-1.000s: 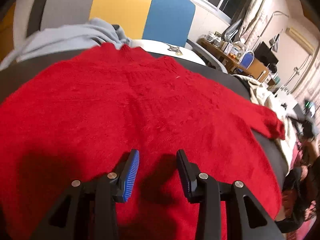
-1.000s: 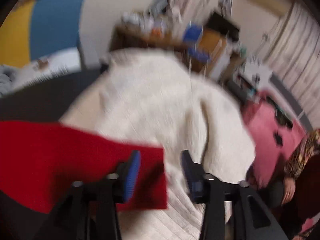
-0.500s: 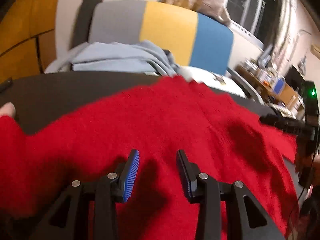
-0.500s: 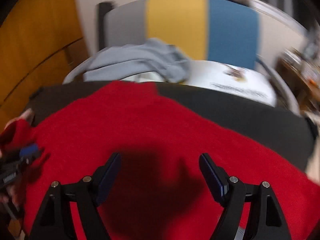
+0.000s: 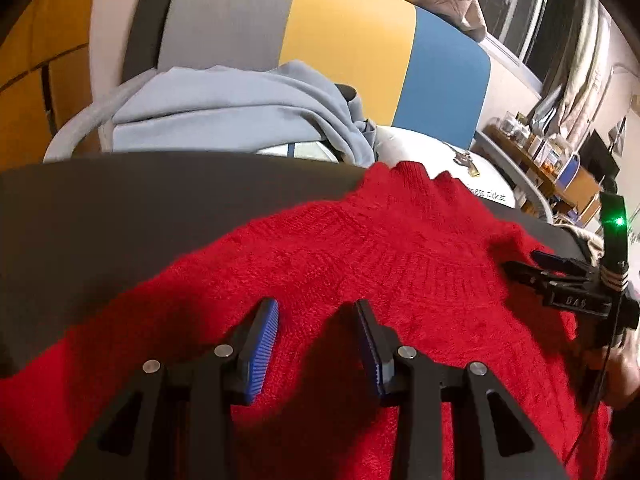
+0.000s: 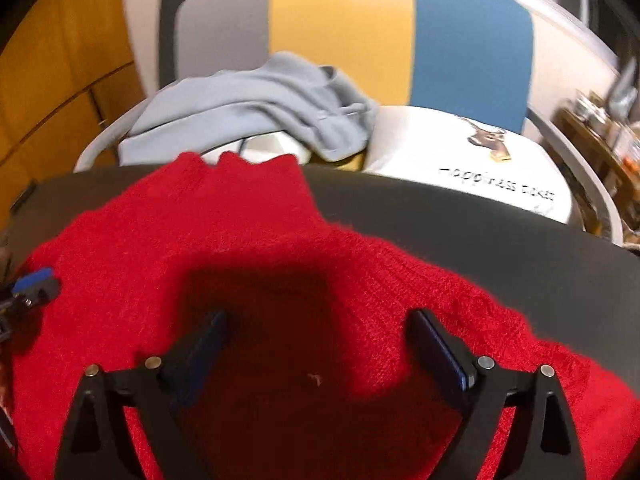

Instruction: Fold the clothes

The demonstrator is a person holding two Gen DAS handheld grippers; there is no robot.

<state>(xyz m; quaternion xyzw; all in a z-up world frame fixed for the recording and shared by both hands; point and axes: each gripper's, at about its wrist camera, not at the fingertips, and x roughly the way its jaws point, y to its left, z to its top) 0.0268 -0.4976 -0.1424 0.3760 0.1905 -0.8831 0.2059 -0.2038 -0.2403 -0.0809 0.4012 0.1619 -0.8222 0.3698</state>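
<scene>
Here the left gripper (image 5: 316,322) hangs over the red sweater (image 5: 360,264) with its jaws partly parted; nothing lies between the blue pads, and they do not press on the knit. The right gripper (image 6: 318,334) is spread much wider. Its jaws have just been opening, and between them there is only the sweater's flat surface in the gripper's own shadow, with no fold pinched. In the left wrist view the right gripper shows at the right edge, over the sweater's far side; in the right wrist view the tip of the left gripper shows at the left edge.

The red sweater lies spread on a dark table (image 5: 120,216), its ribbed neck pointing toward the table's far edge. Beyond that edge a light blue garment (image 6: 256,108) lies bunched on a seat, beside a white cushion (image 6: 460,160) with dark lettering. Behind both rises a backrest (image 5: 340,40) in grey, yellow and blue panels.
</scene>
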